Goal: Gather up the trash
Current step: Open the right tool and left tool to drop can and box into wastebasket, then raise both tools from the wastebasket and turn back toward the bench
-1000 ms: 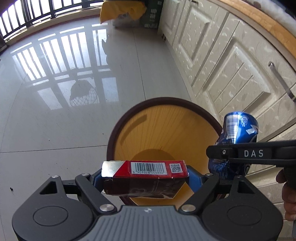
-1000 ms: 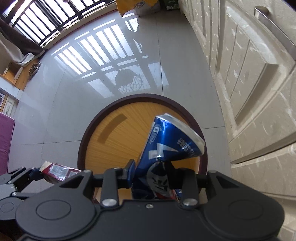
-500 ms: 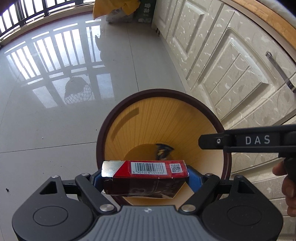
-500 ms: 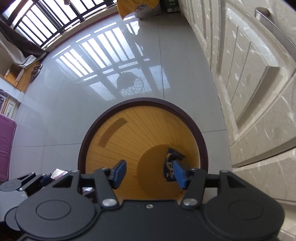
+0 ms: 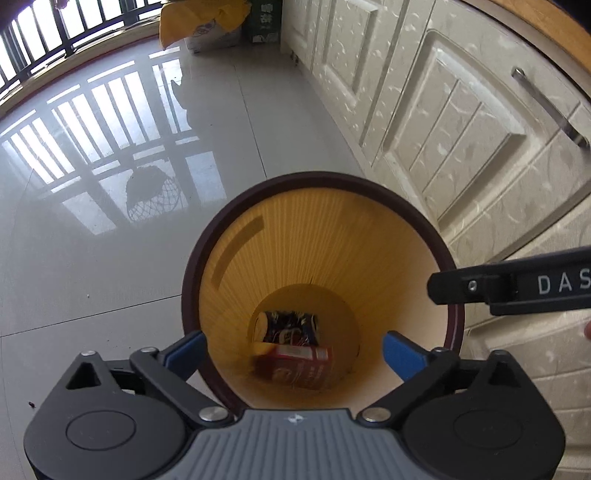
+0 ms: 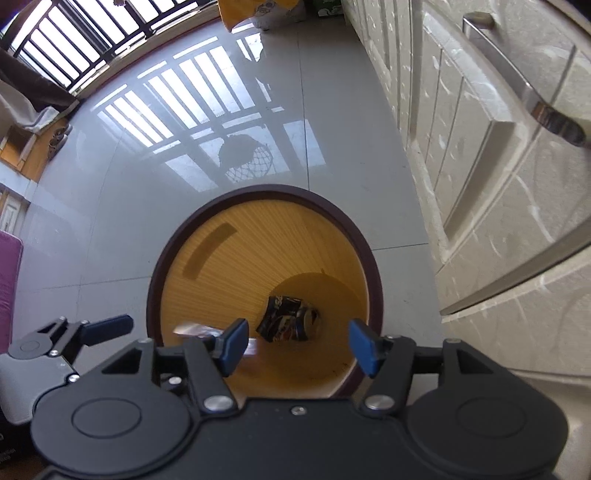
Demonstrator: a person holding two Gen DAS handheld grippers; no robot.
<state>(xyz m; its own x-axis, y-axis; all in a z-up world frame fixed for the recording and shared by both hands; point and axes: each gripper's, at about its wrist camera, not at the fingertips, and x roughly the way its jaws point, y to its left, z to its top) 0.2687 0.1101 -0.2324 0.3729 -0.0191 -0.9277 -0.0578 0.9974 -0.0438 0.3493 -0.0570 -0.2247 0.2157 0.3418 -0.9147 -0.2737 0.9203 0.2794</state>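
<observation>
We hold both grippers over the bin (image 5: pixel 192 280), a round one with a dark rim and a yellow ribbed inside, which stands on the pale tiled floor (image 5: pixel 110 258) just beside the cream cabinets (image 5: pixel 461 140).

Our left gripper (image 5: pixel 293 349) has its jaws spread wide, and they have just been opening; nothing is between them. The red box (image 5: pixel 299 365) it carried is blurred, down inside the bin near the bottom, close to the near wall. In the right wrist view the box (image 6: pixel 194 329) shows only as a smear at the bin's near left edge, partly behind a blue pad.

Our right gripper (image 6: pixel 297 343) stands about half open, its jaws also having just parted further, and it holds nothing. The crushed blue can (image 6: pixel 290 325) lies on the bottom of the bin; in the left wrist view the can (image 5: pixel 290 326) sits just behind the red box. We cannot tell whether the two touch.

The right gripper's black finger (image 5: pixel 509 284) reaches in from the right over the bin's rim.

A yellow bag (image 5: pixel 201 20) stands at the far end of the floor by the window bars (image 6: pixel 74 48).
</observation>
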